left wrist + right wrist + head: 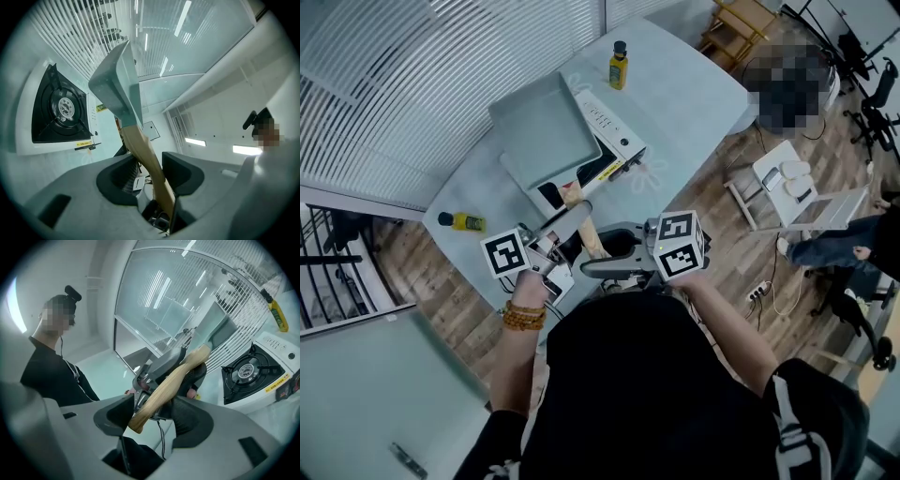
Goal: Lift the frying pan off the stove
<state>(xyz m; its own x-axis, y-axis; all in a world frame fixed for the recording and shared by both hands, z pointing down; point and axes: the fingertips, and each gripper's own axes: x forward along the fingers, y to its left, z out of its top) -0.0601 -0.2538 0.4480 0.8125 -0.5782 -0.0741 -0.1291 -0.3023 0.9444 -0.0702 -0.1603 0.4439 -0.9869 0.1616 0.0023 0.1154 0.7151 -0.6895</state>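
Note:
The square grey frying pan (pixel 542 131) hangs in the air above the white single-burner stove (pixel 614 141), clear of the black burner (pixel 61 110). Its wooden handle (pixel 584 228) points back toward me. My left gripper (pixel 551 255) is shut on the handle (pixel 149 161), which slants between its jaws, with the pan (pixel 117 86) rising beyond. My right gripper (pixel 598 267) is shut on the handle's rounded end (pixel 157 397). The stove's burner (pixel 248 373) shows low at the right of the right gripper view.
The stove stands on a pale table (pixel 694 94) with a yellow bottle (pixel 619 66) at its far end and another (pixel 464 222) near the left edge. White blinds (pixel 412 84) run along the left. A white chair (pixel 792 187) stands on the wooden floor to the right.

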